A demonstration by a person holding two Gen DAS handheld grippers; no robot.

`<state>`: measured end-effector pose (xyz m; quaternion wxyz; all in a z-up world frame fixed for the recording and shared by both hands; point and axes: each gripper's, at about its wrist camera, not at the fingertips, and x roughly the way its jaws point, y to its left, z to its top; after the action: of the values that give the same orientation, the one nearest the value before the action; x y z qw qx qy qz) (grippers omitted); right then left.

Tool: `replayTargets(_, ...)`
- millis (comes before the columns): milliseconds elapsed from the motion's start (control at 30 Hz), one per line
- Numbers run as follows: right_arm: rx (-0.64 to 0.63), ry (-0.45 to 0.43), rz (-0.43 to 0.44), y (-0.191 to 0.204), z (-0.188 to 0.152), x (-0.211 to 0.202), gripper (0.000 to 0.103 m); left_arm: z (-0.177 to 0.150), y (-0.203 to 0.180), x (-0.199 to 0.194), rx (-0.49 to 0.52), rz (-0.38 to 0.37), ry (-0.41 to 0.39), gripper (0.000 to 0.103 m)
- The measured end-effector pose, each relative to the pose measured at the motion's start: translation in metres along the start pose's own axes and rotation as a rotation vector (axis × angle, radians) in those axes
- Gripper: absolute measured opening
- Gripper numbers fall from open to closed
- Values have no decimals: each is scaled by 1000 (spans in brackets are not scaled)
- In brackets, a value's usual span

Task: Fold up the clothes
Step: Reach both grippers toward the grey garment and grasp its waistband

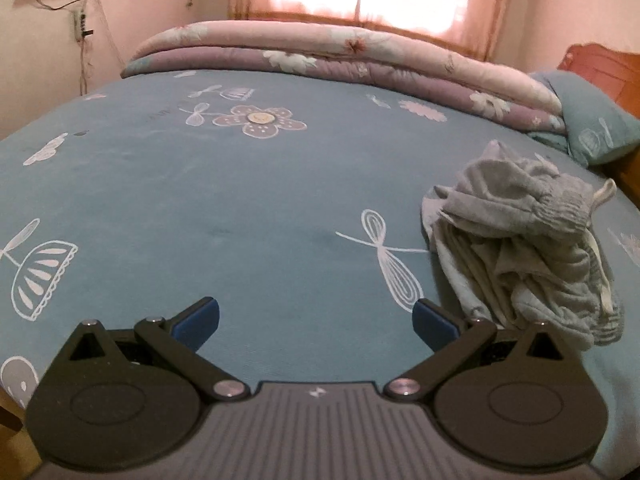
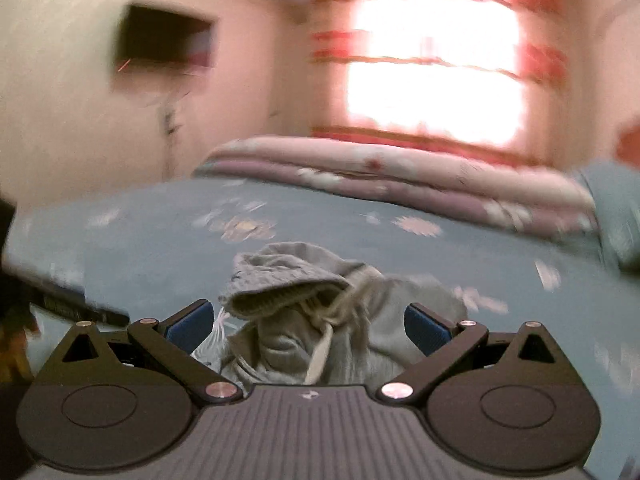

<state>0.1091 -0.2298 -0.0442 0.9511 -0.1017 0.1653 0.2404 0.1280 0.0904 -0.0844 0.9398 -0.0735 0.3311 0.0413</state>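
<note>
Blue flower-print bedsheet (image 1: 240,208) fills both views. Left gripper (image 1: 316,322) hangs spread wide over bare sheet; right gripper (image 2: 308,326), jaws likewise apart, frames crumpled grey sweatpants (image 2: 304,304), waistband seemingly nearest in the blurred view. Folded quilt (image 1: 320,52) lies beyond.

Right wrist view motion-blurred, dark wall object (image 2: 166,38) unidentifiable, headboard (image 1: 604,68) cut off

The bed (image 1: 200,200), covered in a blue sheet printed with white flowers and dragonflies, carries a crumpled grey garment (image 1: 520,240) at the right of the frame, a folded floral quilt (image 1: 320,56) along the top, and a blue pillow (image 1: 592,128) at upper right.
</note>
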Motion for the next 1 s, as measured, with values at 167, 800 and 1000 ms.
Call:
replayTargets(167,-475,52,-53,46,-2,40,102,-7,13,-8,16,12,-67,102)
replayTargets(800,-445,212,-56,55,56,71,21,-7,-14,-30,267,-13,-254,102)
replayTargets(1000,-131,232,-19,2,97,39,20,-11,-35,-47,335,-89,-295,102)
